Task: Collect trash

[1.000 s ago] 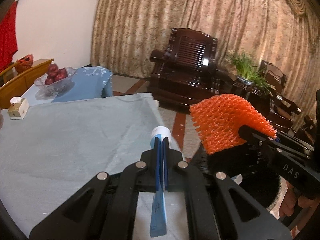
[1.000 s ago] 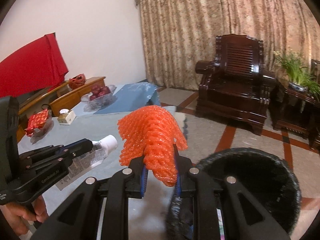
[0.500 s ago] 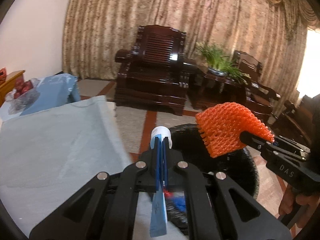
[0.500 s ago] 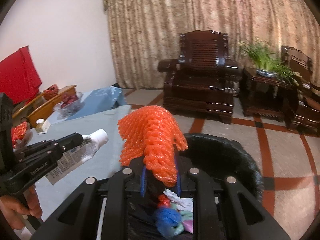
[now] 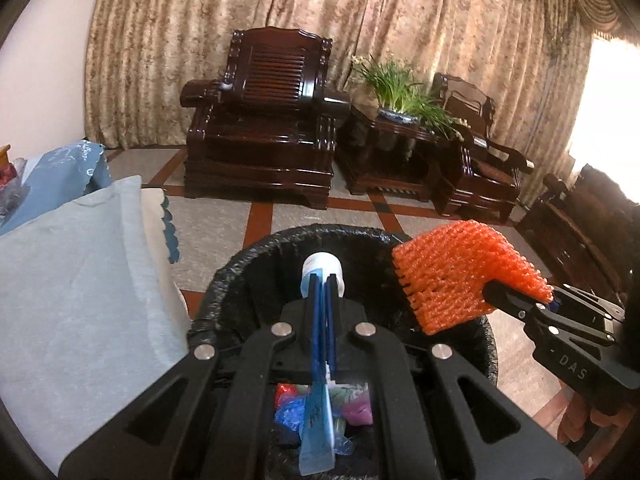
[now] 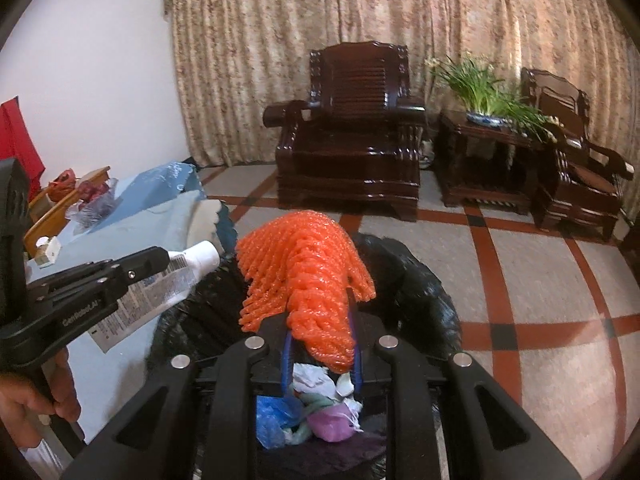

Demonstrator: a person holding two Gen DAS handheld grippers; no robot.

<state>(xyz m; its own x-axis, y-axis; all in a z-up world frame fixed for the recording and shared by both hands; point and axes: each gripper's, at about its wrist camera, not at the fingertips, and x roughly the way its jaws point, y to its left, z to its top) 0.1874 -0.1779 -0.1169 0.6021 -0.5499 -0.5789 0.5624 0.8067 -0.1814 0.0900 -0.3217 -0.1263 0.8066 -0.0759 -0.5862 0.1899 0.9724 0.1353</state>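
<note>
My left gripper is shut on a flat plastic tube with a white cap and holds it over the black-lined trash bin. The tube also shows in the right wrist view. My right gripper is shut on an orange foam net above the same bin. The net also shows in the left wrist view, to the right of the tube. Crumpled wrappers and bags lie inside the bin.
A table with a pale blue cloth stands left of the bin. A dark wooden armchair, a side table with a potted plant and a second chair stand by the curtain. Tiled floor lies to the right.
Both grippers have swung from above the table to above the trash bin, each still holding its item. The bin's contents have come into view below them.
</note>
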